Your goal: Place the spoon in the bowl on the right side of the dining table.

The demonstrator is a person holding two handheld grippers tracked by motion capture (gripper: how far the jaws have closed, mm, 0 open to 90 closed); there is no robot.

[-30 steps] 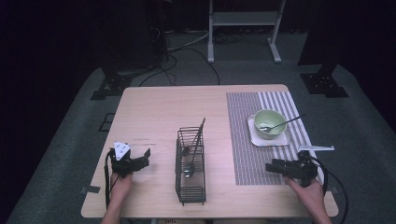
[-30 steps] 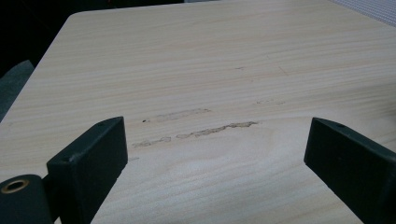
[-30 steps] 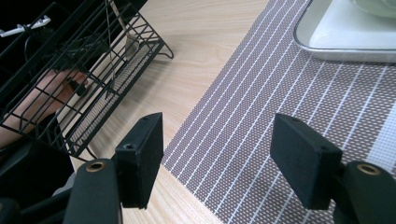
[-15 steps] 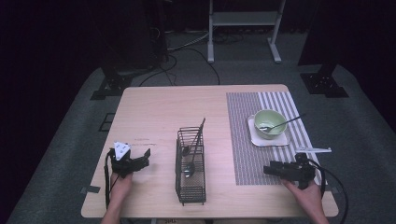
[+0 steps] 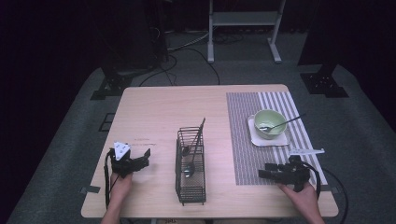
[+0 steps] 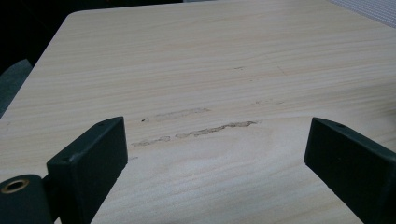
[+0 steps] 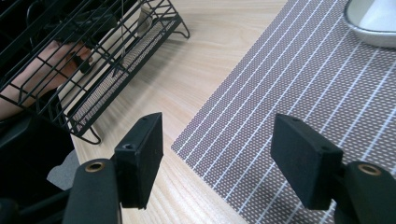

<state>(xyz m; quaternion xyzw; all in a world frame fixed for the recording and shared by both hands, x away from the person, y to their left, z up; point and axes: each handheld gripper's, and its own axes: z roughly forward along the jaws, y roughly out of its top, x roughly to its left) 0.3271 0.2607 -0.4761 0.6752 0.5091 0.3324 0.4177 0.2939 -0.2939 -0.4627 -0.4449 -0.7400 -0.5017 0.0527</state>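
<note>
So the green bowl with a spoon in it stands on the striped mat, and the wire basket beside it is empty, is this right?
Not quite. The wire basket is not empty: the high view shows utensils in it. The rest holds: the green bowl with its spoon stands on the striped mat.

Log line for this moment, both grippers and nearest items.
left gripper: open, empty | right gripper: open, empty, over placemat edge | wire rack: between them

Matt pale wood table [image 5: 154, 112], black wire rack [image 5: 190, 189].
</note>
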